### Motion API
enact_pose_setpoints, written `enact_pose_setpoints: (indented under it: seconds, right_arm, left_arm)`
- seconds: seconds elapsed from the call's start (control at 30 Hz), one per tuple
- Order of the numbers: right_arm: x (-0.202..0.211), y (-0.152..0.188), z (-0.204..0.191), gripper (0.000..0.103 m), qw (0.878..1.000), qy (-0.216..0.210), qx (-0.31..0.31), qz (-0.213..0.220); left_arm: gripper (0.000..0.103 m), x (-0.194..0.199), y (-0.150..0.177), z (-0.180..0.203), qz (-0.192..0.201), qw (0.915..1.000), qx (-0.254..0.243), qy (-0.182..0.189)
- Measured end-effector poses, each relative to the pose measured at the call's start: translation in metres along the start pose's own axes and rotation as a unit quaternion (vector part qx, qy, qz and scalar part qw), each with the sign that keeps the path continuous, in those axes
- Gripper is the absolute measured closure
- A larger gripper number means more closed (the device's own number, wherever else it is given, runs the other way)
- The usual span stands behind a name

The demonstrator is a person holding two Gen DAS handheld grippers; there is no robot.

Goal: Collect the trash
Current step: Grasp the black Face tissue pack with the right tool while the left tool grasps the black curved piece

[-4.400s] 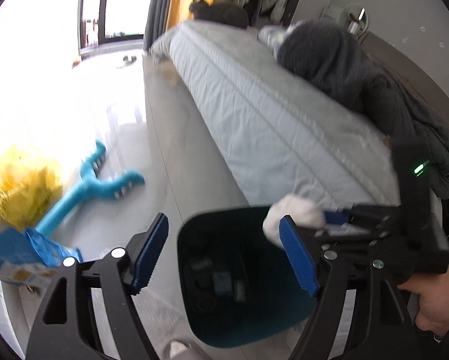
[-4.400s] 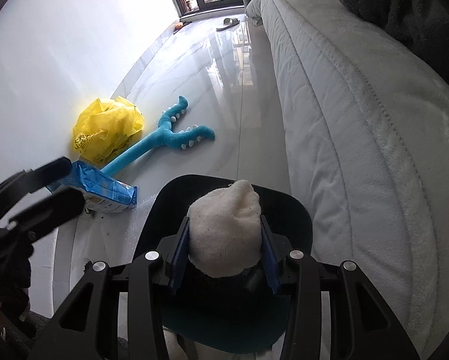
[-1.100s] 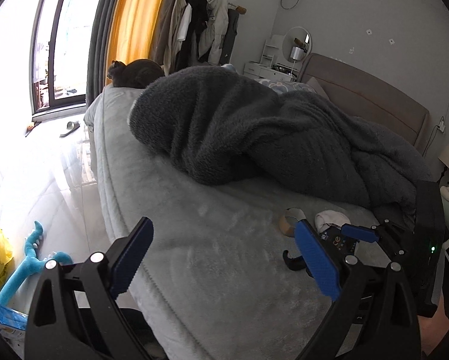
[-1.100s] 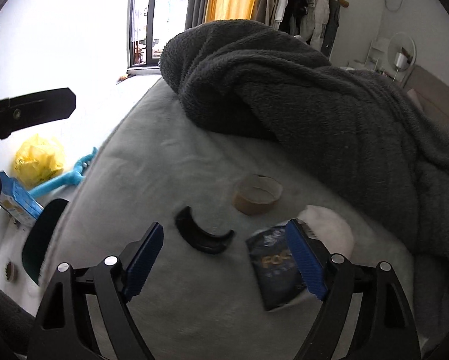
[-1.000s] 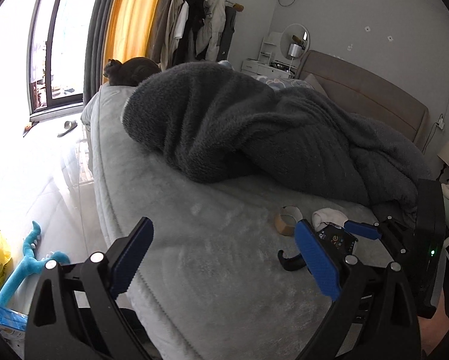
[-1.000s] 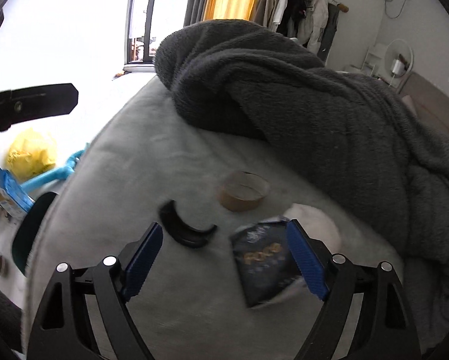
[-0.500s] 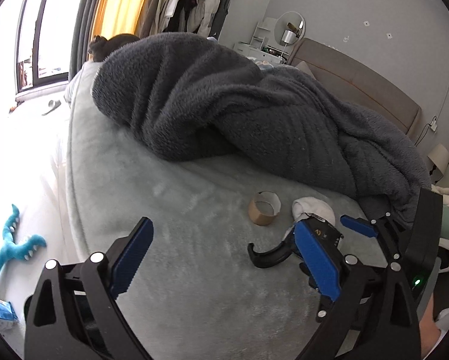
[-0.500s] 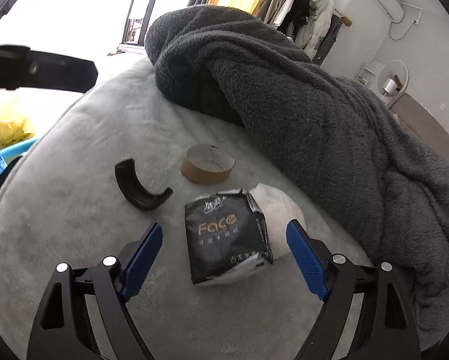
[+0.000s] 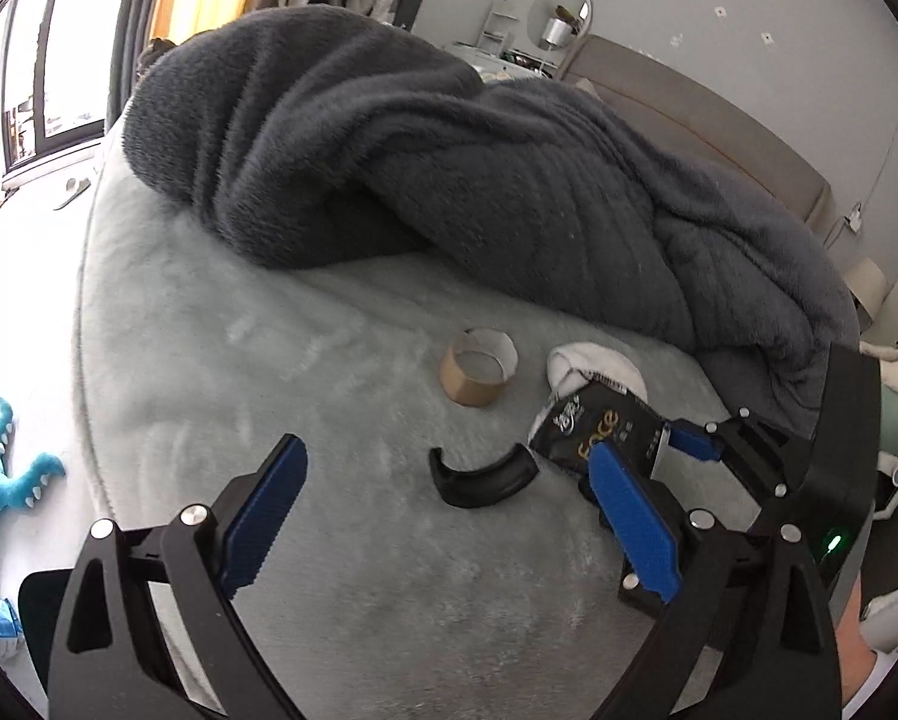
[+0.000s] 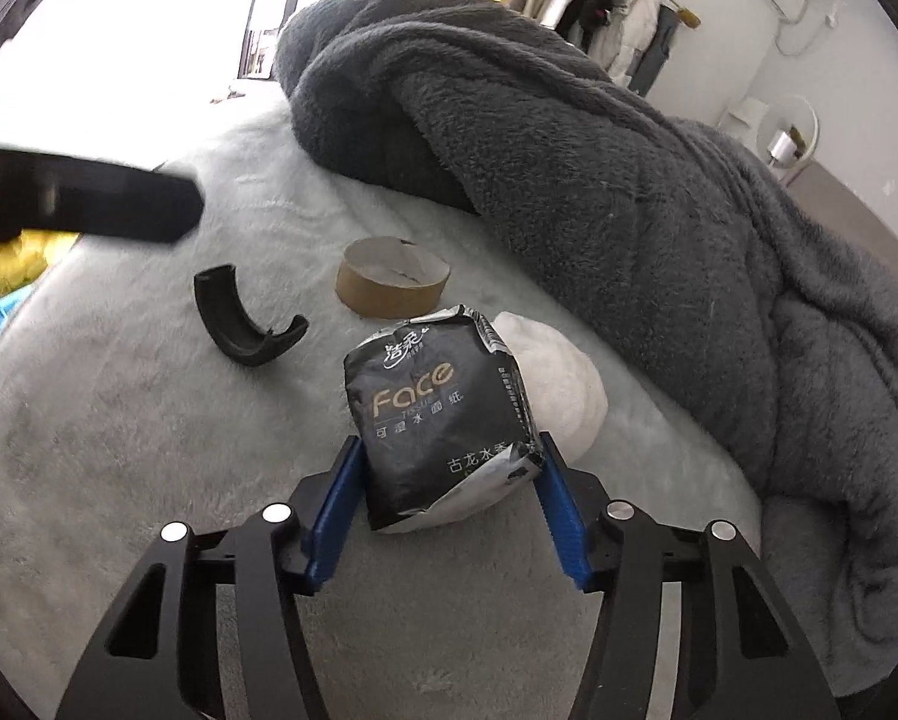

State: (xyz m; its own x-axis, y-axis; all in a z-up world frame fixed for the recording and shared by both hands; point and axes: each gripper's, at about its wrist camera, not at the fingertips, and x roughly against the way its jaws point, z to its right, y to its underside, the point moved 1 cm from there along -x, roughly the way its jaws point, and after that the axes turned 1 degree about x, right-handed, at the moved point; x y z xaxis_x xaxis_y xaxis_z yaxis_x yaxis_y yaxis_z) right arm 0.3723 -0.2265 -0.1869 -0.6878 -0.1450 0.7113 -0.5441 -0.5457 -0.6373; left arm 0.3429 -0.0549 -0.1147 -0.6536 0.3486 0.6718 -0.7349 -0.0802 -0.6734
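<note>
Your right gripper [image 10: 449,501] has its blue fingers [image 10: 336,513] clamped on the near end of the black tissue pack [image 10: 440,411], which lies on the pale grey bed [image 10: 119,450]. Your left gripper [image 9: 449,516] hovers with its fingers [image 9: 263,507] wide apart, holding nothing. Just beyond it lies a curved black plastic piece [image 9: 482,477]. Behind the pack, touching it, sits a white sock ball [image 10: 560,384]. A cardboard tape core [image 10: 392,279] stands near both. Farther back, a dark grey blanket [image 10: 599,150] is heaped across the bed.
</note>
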Motion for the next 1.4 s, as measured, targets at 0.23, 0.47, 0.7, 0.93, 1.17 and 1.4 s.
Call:
enact_pose_setpoints:
  seconds: [0.23,0.47,0.7,0.93,1.17,1.4]
  right_arm:
    - [0.007,0.001,0.016,0.048,0.999,-0.021,-0.046,0.01]
    - [0.015,0.009,0.029,0.048,0.996,-0.037,-0.075,0.021]
    - [0.021,0.017,0.054,0.048,0.985,-0.082,-0.147,0.031]
    - [0.025,0.025,0.072,0.048,0.974,-0.104,-0.196,0.038]
    - [0.028,0.027,0.076,0.048,0.967,-0.126,-0.215,0.041]
    - [0.033,0.023,0.075,0.048,0.966,-0.13,-0.219,0.045]
  left_arm:
    - [0.007,-0.014,0.006,0.009,-0.013,0.9999,-0.007,-0.003]
    - [0.016,-0.028,0.01,0.02,-0.023,0.9992,-0.027,-0.017]
    - [0.024,-0.041,0.014,0.026,-0.027,0.9987,-0.034,-0.025]
    - [0.031,-0.053,0.015,0.031,-0.033,0.9982,-0.036,-0.034]
    - [0.049,-0.06,0.015,0.032,-0.038,0.9976,-0.042,-0.041]
    - [0.054,-0.056,0.018,0.03,-0.034,0.9976,-0.049,-0.037]
